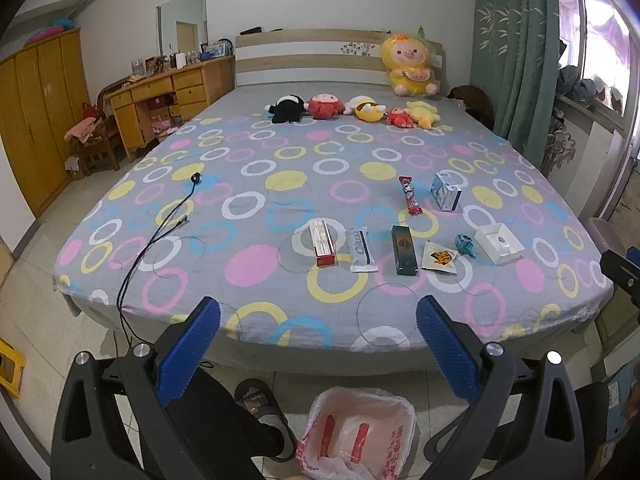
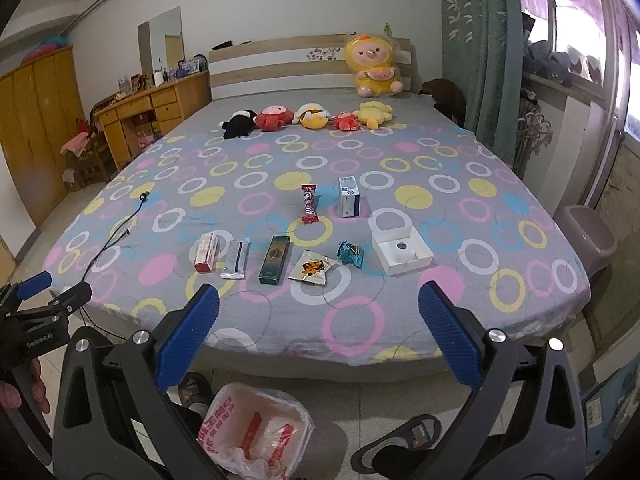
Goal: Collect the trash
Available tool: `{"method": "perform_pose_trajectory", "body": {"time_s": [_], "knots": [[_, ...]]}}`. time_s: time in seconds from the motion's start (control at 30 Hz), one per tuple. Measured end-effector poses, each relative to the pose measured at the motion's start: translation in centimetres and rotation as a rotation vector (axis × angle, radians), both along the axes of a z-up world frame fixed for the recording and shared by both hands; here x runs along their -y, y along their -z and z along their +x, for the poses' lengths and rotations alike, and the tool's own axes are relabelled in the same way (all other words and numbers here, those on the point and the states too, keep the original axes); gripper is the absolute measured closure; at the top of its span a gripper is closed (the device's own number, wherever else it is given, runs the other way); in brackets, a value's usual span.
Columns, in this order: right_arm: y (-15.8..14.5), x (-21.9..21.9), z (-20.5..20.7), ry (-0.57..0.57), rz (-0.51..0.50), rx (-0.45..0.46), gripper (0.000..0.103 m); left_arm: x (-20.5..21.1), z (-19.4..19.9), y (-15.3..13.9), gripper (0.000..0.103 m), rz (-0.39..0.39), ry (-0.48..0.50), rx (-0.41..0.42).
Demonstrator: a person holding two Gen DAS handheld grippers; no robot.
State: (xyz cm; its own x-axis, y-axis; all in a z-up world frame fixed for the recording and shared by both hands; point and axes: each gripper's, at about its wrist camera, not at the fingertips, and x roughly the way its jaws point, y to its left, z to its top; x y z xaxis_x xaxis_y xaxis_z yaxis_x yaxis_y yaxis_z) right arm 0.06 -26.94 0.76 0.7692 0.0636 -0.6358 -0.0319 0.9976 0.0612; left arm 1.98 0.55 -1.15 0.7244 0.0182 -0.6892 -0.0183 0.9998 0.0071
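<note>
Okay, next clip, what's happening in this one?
A person stands at the foot of a bed with a claw in each hand, about to clear litter into the bin on the floor by their feet. Both the left claw and right claw are open and hold nothing. All the litter lies on the bedspread: a red box, a silver packet, a dark green box, some wrappers and a white tray. Nothing has been picked up yet.

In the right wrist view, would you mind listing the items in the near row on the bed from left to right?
Red-and-white box → silver wrapper → dark green box → orange-print sachet → crumpled blue wrapper → open white box.
</note>
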Motion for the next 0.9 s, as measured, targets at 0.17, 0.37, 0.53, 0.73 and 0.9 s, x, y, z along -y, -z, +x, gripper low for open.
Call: {"method": "perform_pose_trajectory", "body": {"time_s": [0.17, 0.37, 0.53, 0.73, 0.9], "knots": [[0.2, 0.6, 2.1, -0.002, -0.037, -0.024, 0.005, 0.1, 2.2, 0.8, 0.007, -0.004, 0.0, -0.022], [1.1, 1.9, 6.0, -0.028, -0.088, -0.077, 0.005, 0.8, 5.8, 2.3, 0.007, 0.002, 0.009, -0.057], [3.2, 2.5, 10.7, -0.067, -0.138, -0.157, 0.005, 1.1, 10.0, 4.1, 0.007, -0.004, 0.005, -0.094], [6.6, 3.9, 16.9, -0.072, -0.135, -0.271, 0.005, 0.7, 15.5, 7.3, 0.007, -0.012, -0.011, -0.178], [10.2, 5.1, 23.2, -0.084, -0.119, -0.423, 0.005, 0.2, 19.7, 10.0, 0.007, 0.007, -0.032, -0.227]]}}
